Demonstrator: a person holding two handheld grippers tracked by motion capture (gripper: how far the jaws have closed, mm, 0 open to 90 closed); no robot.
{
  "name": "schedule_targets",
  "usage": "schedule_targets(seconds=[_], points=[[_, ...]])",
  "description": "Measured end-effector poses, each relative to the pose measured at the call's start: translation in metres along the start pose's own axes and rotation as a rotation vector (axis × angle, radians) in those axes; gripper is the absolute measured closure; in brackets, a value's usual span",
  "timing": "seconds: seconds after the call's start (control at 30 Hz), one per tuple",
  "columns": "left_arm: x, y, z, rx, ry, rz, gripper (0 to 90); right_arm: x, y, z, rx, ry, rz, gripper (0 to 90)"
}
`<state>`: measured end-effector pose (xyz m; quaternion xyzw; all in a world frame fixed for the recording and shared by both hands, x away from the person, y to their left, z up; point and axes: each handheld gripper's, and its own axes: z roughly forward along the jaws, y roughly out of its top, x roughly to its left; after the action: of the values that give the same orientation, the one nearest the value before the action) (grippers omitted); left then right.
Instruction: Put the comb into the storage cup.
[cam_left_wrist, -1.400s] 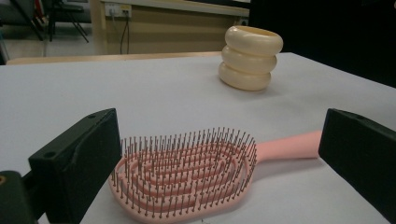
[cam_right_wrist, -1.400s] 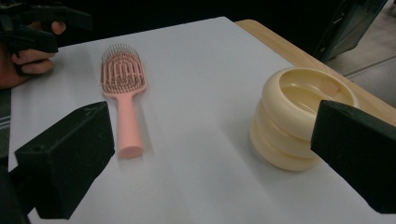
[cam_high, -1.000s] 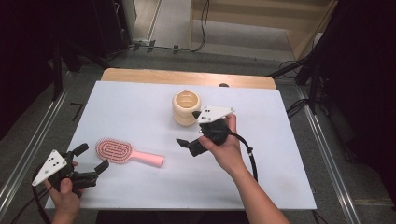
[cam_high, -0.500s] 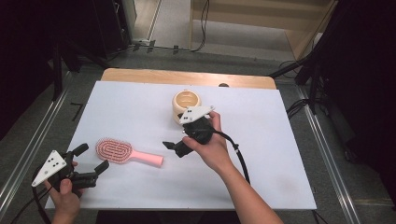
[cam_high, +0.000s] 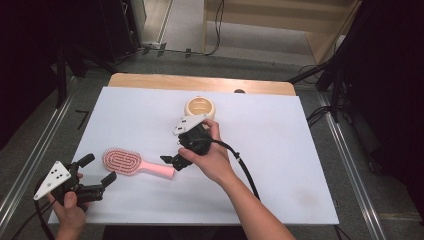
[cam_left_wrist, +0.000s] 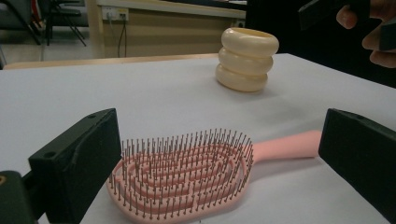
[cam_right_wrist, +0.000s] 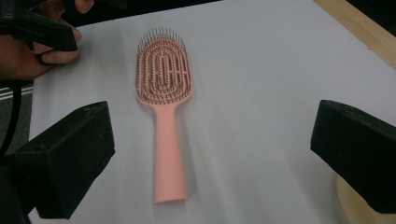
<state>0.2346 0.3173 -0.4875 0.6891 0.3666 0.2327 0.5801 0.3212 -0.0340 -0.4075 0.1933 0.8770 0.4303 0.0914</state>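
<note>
From the high view, the pink hairbrush (cam_high: 136, 164) lies flat on the tabletop (cam_high: 280, 150); the right hand-held gripper (cam_high: 170, 161) stands at its handle end, jaws apart. In the left gripper view, the left hand-held gripper (cam_left_wrist: 219, 154) faces the bristles, jaws apart. In the right gripper view, the handle points between the open jaws, probably for grasping.

Each hand carries a black handheld gripper. The left gripper (cam_high: 97, 170) has 2 blocky black jaws with flat, matte faces, and a small round hole shows on the upper surface of one in the left gripper view. On top sits a pale grey 3-cornered plate marked with several dark dots, perhaps screws. The right gripper (cam_high: 170, 160) bears a like plate, and a thick black cable trails from it along the forearm. Both forearms are bare, with no sleeves visible.
</note>
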Motion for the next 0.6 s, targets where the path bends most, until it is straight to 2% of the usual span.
schedule_targets(seconds=[0.17,0.6], points=[[0.0,0.0,0.0,-0.001,-0.001,-0.001,0.0,0.002,0.002,0.013,0.025,0.015,-0.002,0.0],[0.001,0.0,-0.001,-0.002,0.0,-0.004,0.0,0.005,0.003,0.032,0.073,0.033,0.005,0.0]])
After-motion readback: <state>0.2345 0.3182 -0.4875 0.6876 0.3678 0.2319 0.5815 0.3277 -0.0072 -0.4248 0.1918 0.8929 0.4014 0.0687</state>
